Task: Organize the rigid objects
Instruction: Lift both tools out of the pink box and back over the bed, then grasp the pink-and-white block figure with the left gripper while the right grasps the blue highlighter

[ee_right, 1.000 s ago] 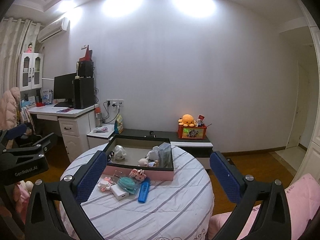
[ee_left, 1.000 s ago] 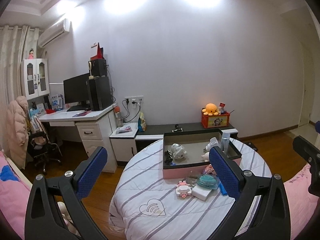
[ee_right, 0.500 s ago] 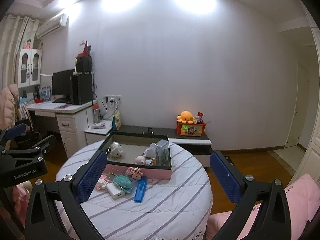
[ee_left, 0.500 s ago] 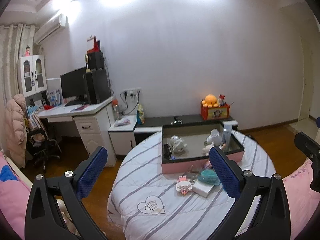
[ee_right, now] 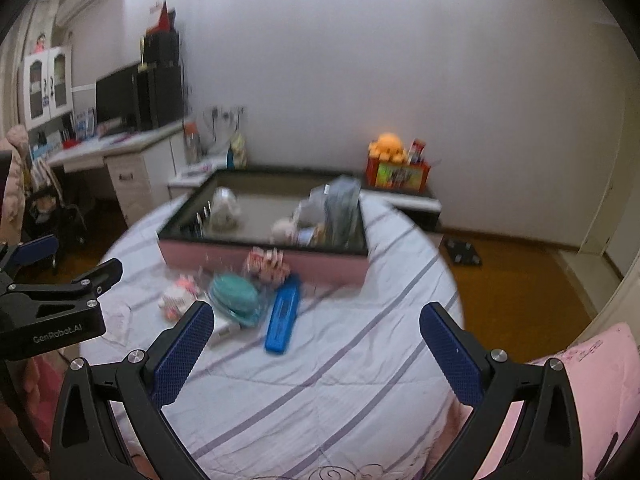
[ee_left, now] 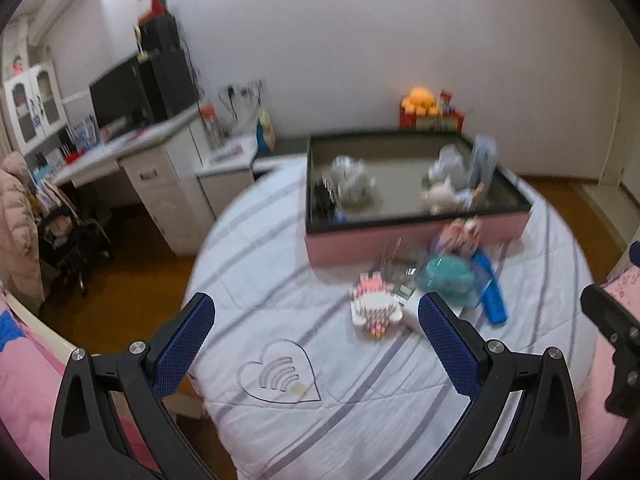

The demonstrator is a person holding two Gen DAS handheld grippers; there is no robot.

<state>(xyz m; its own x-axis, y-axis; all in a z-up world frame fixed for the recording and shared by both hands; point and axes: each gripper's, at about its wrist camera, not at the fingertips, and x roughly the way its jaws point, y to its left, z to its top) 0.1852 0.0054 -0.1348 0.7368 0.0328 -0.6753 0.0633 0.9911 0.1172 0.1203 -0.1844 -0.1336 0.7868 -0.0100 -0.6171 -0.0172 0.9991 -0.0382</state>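
A round table with a striped white cloth [ee_left: 320,400] [ee_right: 320,392] carries a pink box with a dark rim [ee_left: 416,236] [ee_right: 264,256]; small toys and a pouch lie inside it. In front of the box lie a pink-and-white toy [ee_left: 374,308] [ee_right: 176,296], a teal round case [ee_left: 450,278] [ee_right: 236,298], a blue flat case [ee_left: 492,296] [ee_right: 284,312] and a pink patterned item [ee_left: 458,236] [ee_right: 266,266]. My left gripper [ee_left: 320,336] is open above the near cloth. My right gripper [ee_right: 316,340] is open too, with nothing between its fingers.
A white desk with a monitor [ee_left: 120,100] stands at the left, an office chair [ee_left: 68,240] beside it. A low dark cabinet behind the table holds an orange plush on a red box [ee_right: 394,164]. Pink bedding [ee_right: 592,392] lies at the near right. Wooden floor surrounds the table.
Both grippers have moved forward and tilted down toward the table, so the box and loose items look larger and lower. Both stay open. The current frames are motion-blurred.
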